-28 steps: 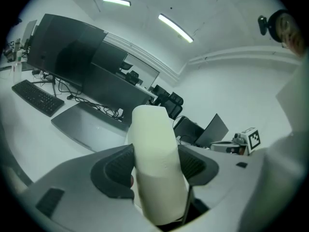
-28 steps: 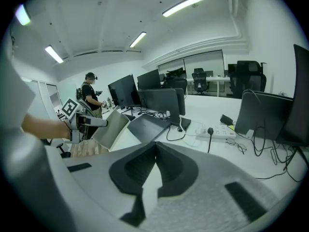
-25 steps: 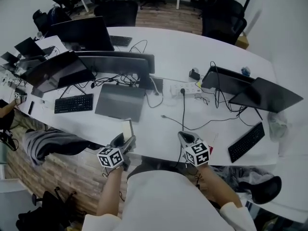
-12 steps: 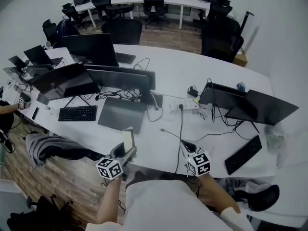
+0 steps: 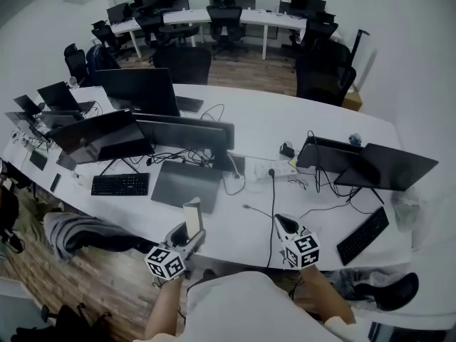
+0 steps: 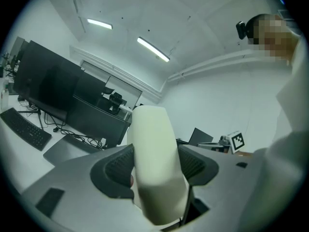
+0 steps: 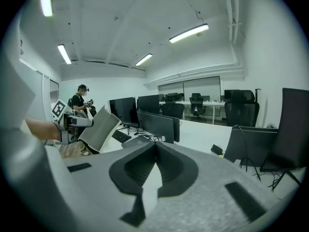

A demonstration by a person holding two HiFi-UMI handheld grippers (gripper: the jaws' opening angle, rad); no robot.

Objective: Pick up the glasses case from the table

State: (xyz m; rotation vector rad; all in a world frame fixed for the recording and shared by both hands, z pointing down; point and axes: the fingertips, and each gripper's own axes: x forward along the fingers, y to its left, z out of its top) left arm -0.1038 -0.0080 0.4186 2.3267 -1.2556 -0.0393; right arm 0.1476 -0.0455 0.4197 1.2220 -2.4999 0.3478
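Big white tabletop fills the scene, curving away across the office. A row of dark monitors stands along it. In front of them lies a closed grey laptop, with a black keyboard to its left and a white power strip to its right, cables trailing between. At the near edge come the two hand-held tools. The right tongs are closed, pads pressed together with nothing between them. The left tongs are clamped on the glasses case, both ribbed pads pressing its sides. The case is cream-coloured and stands nearly upright. It's clear of the tabletop, over the near edge just in front of the laptop.
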